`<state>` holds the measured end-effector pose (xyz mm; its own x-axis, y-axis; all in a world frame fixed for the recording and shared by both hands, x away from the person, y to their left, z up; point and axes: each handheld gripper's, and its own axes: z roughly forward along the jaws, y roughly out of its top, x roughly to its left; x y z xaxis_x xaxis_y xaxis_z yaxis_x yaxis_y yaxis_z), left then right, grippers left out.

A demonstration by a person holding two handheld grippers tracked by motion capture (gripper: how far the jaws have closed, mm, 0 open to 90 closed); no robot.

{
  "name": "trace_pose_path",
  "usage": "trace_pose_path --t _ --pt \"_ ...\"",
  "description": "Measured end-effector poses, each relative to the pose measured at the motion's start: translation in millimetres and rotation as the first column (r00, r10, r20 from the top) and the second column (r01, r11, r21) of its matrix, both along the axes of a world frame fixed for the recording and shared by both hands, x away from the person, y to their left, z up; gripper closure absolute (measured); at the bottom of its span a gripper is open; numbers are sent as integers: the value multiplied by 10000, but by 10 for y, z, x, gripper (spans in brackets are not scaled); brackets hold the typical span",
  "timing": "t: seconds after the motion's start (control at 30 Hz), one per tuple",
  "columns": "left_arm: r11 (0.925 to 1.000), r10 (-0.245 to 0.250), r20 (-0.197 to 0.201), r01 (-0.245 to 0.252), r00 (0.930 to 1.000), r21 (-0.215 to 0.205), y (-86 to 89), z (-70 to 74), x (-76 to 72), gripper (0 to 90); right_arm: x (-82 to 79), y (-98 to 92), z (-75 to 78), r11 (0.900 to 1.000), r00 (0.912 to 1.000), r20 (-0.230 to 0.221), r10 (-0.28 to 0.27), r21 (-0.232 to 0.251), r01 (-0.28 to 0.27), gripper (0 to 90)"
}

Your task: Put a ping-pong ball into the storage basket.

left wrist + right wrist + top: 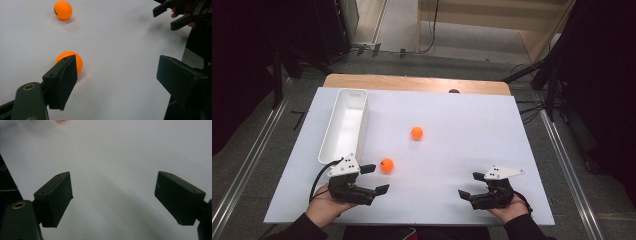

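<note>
High view, looking down on my side of the table: a white sheet (452,150) covers most of the wooden tabletop (412,82), whose far edge stays bare. A long white tray (343,125) lies lengthwise along the sheet's left side, its near end just beyond my left gripper (377,179).

I hold that left gripper at the sheet's near left corner, its jaws spread wide and closed on nothing. The near orange ball (386,165) sits just beside the tip of the farther jaw, a little outside the gap, whether touching or a hair apart I cannot tell. A black cable loops from the gripper's back toward my wrist.

My right gripper (472,185) rests at the near right, well apart from both balls, jaws likewise spread with bare sheet between them.

The far orange ball (416,133) lies alone near the middle of the sheet, right of the tray.

Left gripper view: the near orange ball (71,61) peeks from behind the left jaw, the far orange ball (63,10) sits up the sheet, and my right gripper (167,18) shows at the top right corner.

Right gripper view: the open jaws frame plain white sheet (115,170).
</note>
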<state>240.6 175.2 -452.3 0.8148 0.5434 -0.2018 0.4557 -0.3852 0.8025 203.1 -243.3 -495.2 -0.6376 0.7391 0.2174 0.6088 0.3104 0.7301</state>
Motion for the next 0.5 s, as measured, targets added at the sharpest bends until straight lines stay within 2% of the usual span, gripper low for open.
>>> trace_pose_path --t 0.2,0.5 --pt "9994 297 101 -299 9995 152 -82 11 43 172 0 -1 -1 10000 10000 -8 6 11 -6 134" --pt "9969 765 38 -766 9971 202 -146 4 122 172 2 1 -4 10000 10000 -18 13 7 -13 134"
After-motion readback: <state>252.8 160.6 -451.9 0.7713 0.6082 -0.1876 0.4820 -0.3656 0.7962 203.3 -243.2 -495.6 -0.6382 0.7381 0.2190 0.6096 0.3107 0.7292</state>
